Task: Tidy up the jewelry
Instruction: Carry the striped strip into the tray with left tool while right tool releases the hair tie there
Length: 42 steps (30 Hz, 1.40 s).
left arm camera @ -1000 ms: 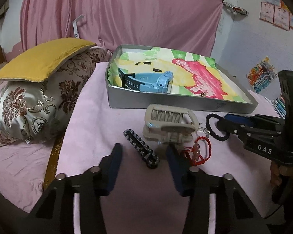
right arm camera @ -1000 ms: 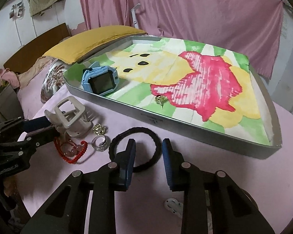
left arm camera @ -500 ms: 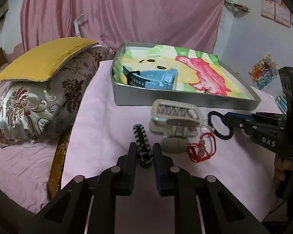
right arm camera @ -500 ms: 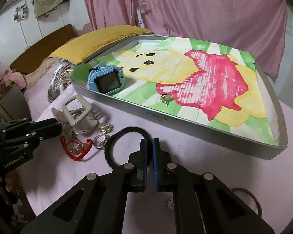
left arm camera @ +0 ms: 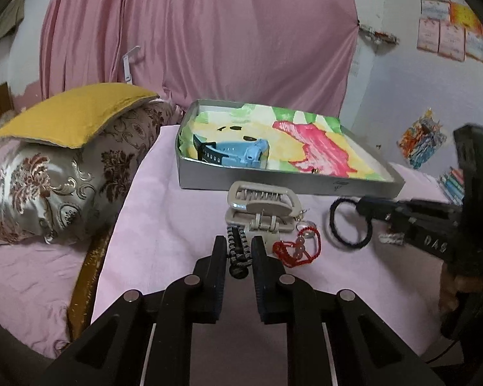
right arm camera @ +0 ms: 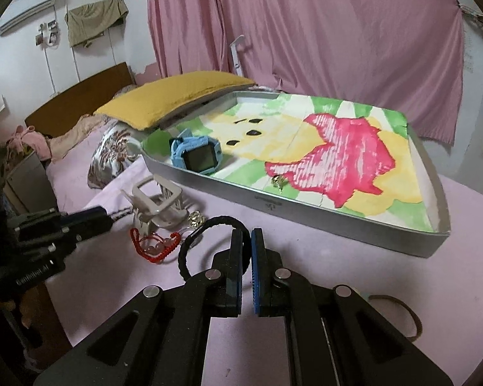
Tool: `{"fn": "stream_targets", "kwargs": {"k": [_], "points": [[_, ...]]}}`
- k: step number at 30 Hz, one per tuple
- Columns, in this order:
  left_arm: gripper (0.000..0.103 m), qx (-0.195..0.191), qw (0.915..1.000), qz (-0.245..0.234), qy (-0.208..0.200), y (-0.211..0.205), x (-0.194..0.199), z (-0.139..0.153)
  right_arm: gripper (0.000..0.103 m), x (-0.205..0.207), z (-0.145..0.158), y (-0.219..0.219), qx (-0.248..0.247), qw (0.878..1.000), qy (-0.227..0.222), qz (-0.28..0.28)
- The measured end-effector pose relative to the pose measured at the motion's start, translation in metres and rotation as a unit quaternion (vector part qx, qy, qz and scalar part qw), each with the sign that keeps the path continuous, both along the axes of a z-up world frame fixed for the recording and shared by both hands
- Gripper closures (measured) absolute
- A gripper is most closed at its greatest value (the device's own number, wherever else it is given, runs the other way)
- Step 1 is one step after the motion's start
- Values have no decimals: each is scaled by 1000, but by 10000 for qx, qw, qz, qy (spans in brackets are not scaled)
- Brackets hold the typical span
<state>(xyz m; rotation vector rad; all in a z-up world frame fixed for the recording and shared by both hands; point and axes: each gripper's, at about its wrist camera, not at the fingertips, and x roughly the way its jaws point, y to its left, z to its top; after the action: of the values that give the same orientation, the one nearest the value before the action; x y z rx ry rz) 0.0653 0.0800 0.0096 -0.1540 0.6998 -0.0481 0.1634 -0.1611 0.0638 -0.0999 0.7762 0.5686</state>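
My left gripper [left arm camera: 238,247] is shut on a black-and-white striped bracelet [left arm camera: 236,252], held just above the pink cloth. My right gripper [right arm camera: 247,241] is shut on a black hair tie [right arm camera: 209,241], which hangs lifted from its fingers; it also shows in the left wrist view [left arm camera: 347,222]. A beige hair claw [left arm camera: 260,206], a red bead bracelet [left arm camera: 298,247] and rings [right arm camera: 196,217] lie between the grippers. The grey tray [left arm camera: 273,186] with a colourful paper lining holds a blue watch [right arm camera: 196,154] and a small gold earring [right arm camera: 278,181].
A patterned pillow [left arm camera: 64,167] with a yellow cushion [left arm camera: 71,112] lies left of the tray. A brown hair band [right arm camera: 399,315] lies at the right table edge. A pink curtain [left arm camera: 193,32] hangs behind. Pencils [left arm camera: 454,180] lie at the far right.
Both grippers closed from open: the left on the striped bracelet, the right on the black hair tie. Both have lifted their items slightly off the cloth.
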Motion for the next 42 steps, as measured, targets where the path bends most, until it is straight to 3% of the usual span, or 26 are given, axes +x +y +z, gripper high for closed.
{"fn": "stream_targets", "kwargs": {"k": [6,18,31,38,42], "points": [[89,-22,9999,17,-165,-4,-8,4,98,-8,9,-5,184,9997,-185,18],[89,259,9917,4,-1263,-24,-28,40,98,-18,33,-17,755,9935,-836,-135],[89,-129,9793,-155,-2013,-54,23,54,98,0,54,-42,1195,9748,-1704,-799],[89,-103,9770,-101,-2127,-64,54,57,98,18,56,-44,1090,9720,-1843,-966],[89,-86,9804,-102,-1966,-67,74,54,98,33,47,-42,984,9769,-1605,-1012]]}}
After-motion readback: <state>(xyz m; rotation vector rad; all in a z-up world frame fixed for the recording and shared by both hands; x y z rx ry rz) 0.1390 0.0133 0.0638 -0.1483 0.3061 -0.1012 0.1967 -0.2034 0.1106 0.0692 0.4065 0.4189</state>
